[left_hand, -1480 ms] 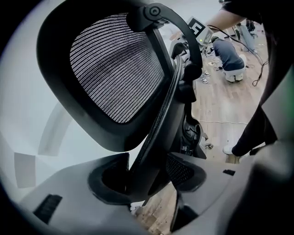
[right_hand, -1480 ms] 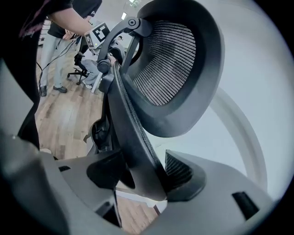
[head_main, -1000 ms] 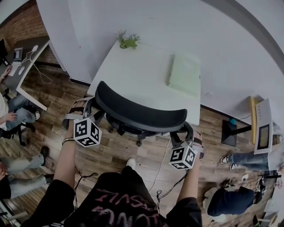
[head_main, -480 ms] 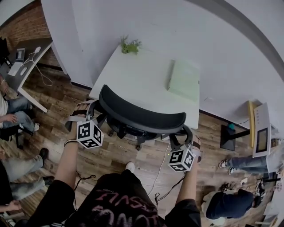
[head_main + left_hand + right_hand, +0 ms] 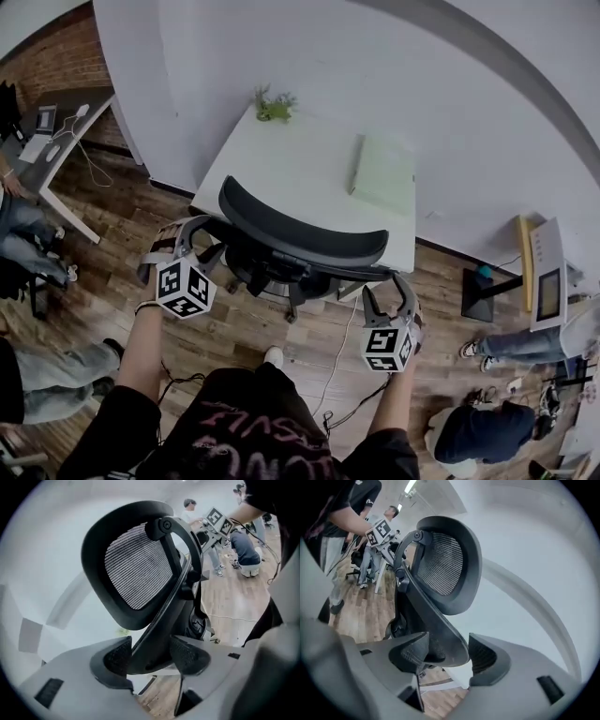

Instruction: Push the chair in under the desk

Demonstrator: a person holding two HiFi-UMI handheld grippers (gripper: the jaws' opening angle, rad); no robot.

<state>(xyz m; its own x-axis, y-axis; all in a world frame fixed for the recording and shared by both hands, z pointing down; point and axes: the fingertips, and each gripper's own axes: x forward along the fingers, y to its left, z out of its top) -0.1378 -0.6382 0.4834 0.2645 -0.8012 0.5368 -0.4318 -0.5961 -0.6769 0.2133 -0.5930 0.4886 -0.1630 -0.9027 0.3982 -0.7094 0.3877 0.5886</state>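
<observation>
The black mesh-backed chair (image 5: 300, 230) stands at the near edge of the white desk (image 5: 281, 159), its seat partly hidden under the top. My left gripper (image 5: 183, 239) is at the chair's left side. In the left gripper view the chair (image 5: 136, 569) has its frame bar pinched between both pads of that gripper (image 5: 152, 656). My right gripper (image 5: 387, 298) is at the right armrest. In the right gripper view the chair (image 5: 450, 564) has its armrest lying between the pads of that gripper (image 5: 447, 656), tight against the left one.
A pale green pad (image 5: 384, 173) and a small plant (image 5: 272, 105) sit on the desk, which backs onto a white wall. A cable (image 5: 342, 337) trails over the wood floor. Another desk (image 5: 56, 122) and seated people are at the left; a person crouches at bottom right.
The chair has rolled forward toward the desk, with its seat farther under the top. Both grippers have moved with it, still on its sides.
</observation>
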